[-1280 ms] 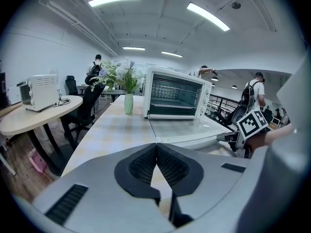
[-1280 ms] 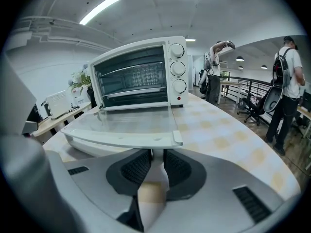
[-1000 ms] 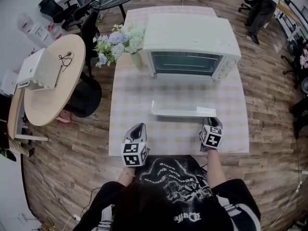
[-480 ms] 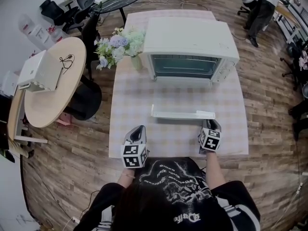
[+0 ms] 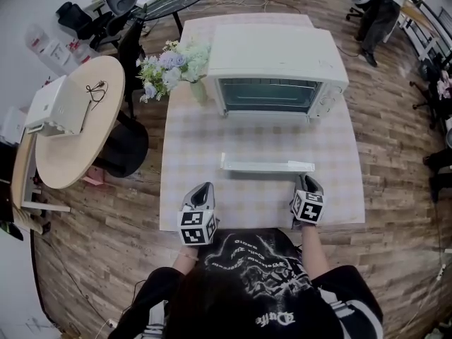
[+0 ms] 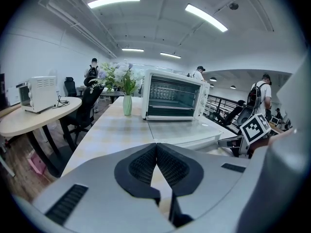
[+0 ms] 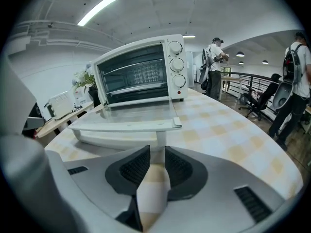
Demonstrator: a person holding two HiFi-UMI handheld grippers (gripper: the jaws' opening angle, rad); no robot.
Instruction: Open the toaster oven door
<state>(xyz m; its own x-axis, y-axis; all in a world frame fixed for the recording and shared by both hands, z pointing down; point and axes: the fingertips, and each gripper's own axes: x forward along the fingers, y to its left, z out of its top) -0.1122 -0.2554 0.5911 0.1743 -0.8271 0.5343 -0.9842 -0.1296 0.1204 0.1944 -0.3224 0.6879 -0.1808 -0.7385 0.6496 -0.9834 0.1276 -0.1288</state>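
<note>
- Step in hand: the door (image 5: 267,136) of the toaster oven (image 5: 279,48) already lies fully down, so the opening looks done. The right gripper (image 5: 308,183) is letting go. Its jaws have just been opening and stand apart, with the right end of the handle (image 5: 267,165) just ahead at 12 o'clock, not pinched.
- The left gripper (image 5: 202,191) is at the 7 o'clock edge of the table (image 5: 185,147), jaws together on nothing.
- Next move: probably drawing the right gripper back toward 6 o'clock, clear of the handle, without lifting the door.
- The oven sits at the table's 12 o'clock end with its mouth facing 6 o'clock. The door lies flat, and the handle's long axis runs from 9 to 3 o'clock.
</note>
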